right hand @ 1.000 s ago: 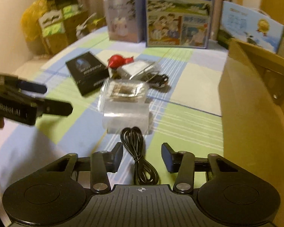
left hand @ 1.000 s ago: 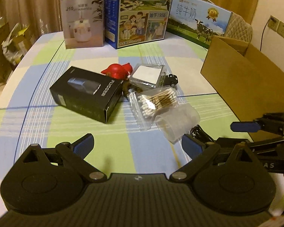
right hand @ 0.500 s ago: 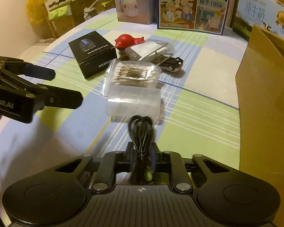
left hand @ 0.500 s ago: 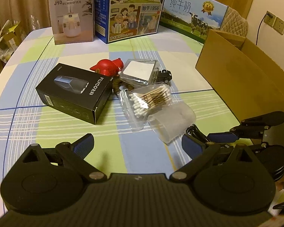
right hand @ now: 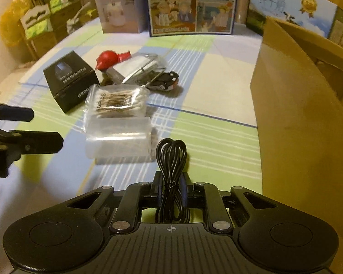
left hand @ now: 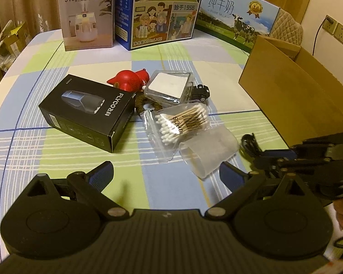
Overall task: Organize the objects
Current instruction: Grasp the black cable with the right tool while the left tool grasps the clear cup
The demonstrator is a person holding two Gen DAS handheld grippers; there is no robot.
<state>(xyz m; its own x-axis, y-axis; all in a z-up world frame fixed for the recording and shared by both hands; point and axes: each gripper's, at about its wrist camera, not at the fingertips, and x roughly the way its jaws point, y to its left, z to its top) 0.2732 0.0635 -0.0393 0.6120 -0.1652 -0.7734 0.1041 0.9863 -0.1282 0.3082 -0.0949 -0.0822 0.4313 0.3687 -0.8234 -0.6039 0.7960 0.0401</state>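
Observation:
My right gripper (right hand: 171, 183) is shut on a coiled black cable (right hand: 171, 157) and holds it just above the tablecloth; the cable also shows in the left wrist view (left hand: 250, 142). My left gripper (left hand: 165, 174) is open and empty over the near table. Ahead lie a frosted plastic cup (left hand: 209, 154) on its side, a bag of cotton swabs (left hand: 183, 124), a black FLYCO box (left hand: 88, 111), a red toy (left hand: 128, 81), a clear case (left hand: 169, 86) and a small black toy car (left hand: 200, 92). An open cardboard box (right hand: 304, 86) stands at the right.
A humidifier box (left hand: 87, 14) and two milk cartons (left hand: 160, 11) (left hand: 235, 26) stand along the far edge of the checked tablecloth (left hand: 57, 155). The left gripper's fingers (right hand: 29, 140) reach in at the left of the right wrist view. Clutter sits off the table's far left.
My right gripper closed on the black cable and lifted it slightly off the cloth. My left gripper drew a little closer to the objects and stayed open.

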